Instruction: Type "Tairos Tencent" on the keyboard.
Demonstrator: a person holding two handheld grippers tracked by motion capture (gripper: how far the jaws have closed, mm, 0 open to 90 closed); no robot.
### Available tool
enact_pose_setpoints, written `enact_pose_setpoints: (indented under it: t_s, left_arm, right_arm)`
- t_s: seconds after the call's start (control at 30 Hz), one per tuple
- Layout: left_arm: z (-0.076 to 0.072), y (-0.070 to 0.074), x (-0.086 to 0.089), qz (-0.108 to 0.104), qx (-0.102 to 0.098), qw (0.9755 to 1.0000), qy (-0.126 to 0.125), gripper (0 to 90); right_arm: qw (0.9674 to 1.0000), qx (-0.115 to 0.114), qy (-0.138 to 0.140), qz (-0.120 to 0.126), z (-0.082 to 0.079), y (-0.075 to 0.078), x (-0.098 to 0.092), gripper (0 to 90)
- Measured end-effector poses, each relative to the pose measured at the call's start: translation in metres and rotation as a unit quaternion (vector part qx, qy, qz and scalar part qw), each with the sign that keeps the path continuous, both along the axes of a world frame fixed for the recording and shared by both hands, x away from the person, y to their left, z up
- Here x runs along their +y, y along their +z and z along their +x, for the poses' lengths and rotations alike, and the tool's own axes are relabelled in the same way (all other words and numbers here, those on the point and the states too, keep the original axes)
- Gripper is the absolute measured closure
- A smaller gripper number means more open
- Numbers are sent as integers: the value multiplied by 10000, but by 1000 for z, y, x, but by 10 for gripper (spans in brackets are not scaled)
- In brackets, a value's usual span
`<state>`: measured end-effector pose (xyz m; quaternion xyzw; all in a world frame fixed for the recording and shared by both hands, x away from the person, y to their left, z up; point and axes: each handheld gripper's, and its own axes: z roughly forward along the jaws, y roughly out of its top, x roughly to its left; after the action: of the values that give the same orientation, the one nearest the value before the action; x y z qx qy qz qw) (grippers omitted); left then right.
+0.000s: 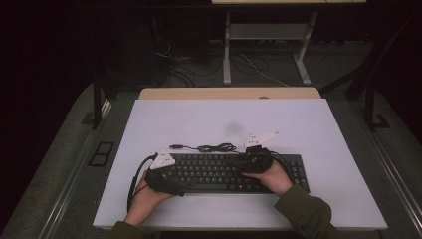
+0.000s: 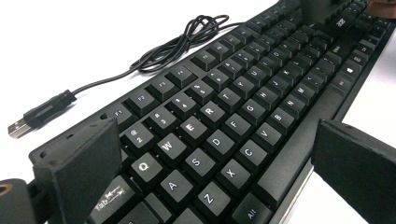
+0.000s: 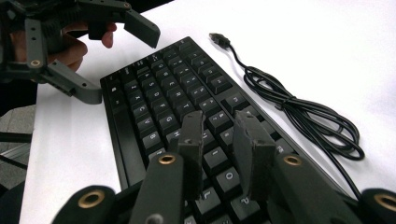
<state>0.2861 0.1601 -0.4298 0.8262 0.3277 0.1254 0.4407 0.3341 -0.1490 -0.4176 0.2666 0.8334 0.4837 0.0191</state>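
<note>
The keyboard is laid flat at the worktop's near edge. The left gripper is spread wide across its left end, gripping nothing; the right gripper is narrowed over the middle keys, likely to press one.

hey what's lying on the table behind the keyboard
Behind the keyboard lies its own black cable, loosely coiled, ending in a loose USB plug, on the white table. Where it joins the keyboard is hidden by the right gripper.
</note>
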Motion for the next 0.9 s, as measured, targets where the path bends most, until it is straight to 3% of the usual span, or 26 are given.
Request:
enact_pose_setpoints:
  t_s: [0.37,0.9]
  left_arm:
    - [0,-2,-1,-14,-4,10000,-44,10]
    - [0,-3,-1,-10,16,10000,-74,10]
  right_arm:
    - [9998,93,19,-193,7,-5,12,891]
    - [9982,228,52,-555,8,-15,18,892]
